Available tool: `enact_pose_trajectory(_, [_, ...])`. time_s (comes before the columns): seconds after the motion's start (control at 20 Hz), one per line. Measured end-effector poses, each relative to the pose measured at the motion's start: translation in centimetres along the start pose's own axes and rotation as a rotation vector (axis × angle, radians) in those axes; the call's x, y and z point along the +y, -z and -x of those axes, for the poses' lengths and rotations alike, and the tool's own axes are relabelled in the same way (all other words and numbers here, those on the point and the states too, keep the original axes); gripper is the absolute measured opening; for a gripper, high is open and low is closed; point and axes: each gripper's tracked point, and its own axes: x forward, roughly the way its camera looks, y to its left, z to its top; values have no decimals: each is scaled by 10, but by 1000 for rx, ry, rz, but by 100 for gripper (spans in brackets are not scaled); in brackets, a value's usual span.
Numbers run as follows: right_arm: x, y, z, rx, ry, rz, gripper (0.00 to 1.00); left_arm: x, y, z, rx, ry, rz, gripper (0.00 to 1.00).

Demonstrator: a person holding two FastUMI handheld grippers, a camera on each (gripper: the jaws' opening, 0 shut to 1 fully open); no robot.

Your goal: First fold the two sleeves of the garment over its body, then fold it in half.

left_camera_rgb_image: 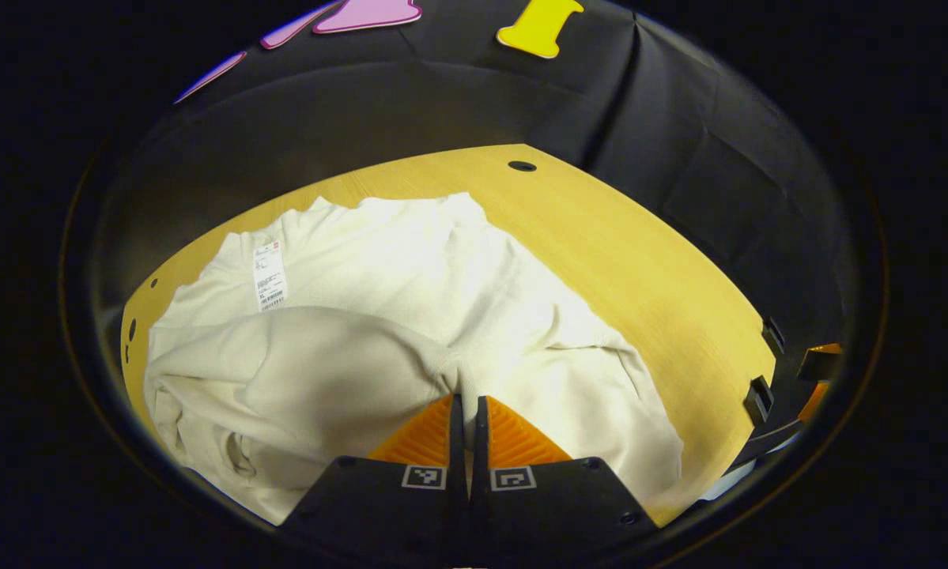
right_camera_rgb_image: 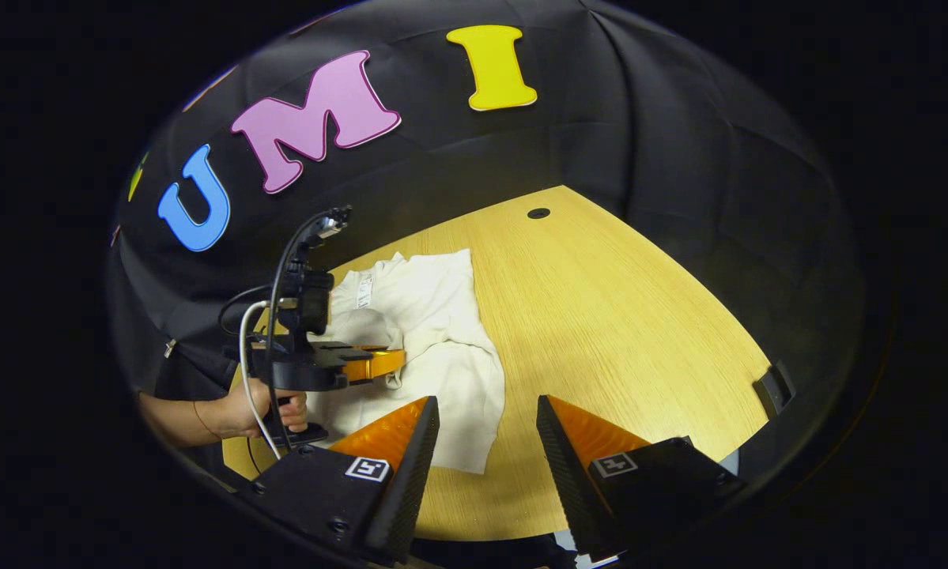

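Left claw (left_camera_rgb_image: 467, 407) pinches a sleeve (left_camera_rgb_image: 315, 371) over the garment (left_camera_rgb_image: 474, 269); your right claw (right_camera_rgb_image: 487, 411) hangs wide, apart, above bare surface (right_camera_rgb_image: 616, 316).

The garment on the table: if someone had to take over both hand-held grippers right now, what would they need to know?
Left hand-held gripper: shut on a fold of the cream garment, lifted over its body; a hand holds it.
Right hand-held gripper: open, holding nothing, above the bare wooden table beside the garment.
Garment: bunched on the table's left part, white tag facing up.
Done: one sleeve looks folded or mid-fold; I cannot tell about the other.
Left: finish the sleeves, then fold it in half.
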Motion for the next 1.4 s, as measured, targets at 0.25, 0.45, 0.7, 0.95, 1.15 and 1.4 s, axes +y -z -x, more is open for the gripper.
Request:
enact_pose_trajectory(0.25, [1,2,-1,5,-7,-10,77,-1,2,-1,-7,8,31,8])
enact_pose_trajectory(0.45, [7,6,-3,20,-19,-4,77,-12,4,4,4,90,69,33])
enact_pose_trajectory(0.7, [13,17,-10,56,-41,15,77,-2,8,34,-28,71,77,67])
enact_pose_trajectory(0.95, [20,40,-21,129,-68,40,77,50,42,103,-98,11,217,73])
enact_pose_trajectory(1.15, [24,56,-33,182,-87,39,77,111,93,156,-118,-100,327,73])
enact_pose_trajectory(1.4, [22,70,-44,234,-90,55,77,173,165,206,-82,-245,447,73])
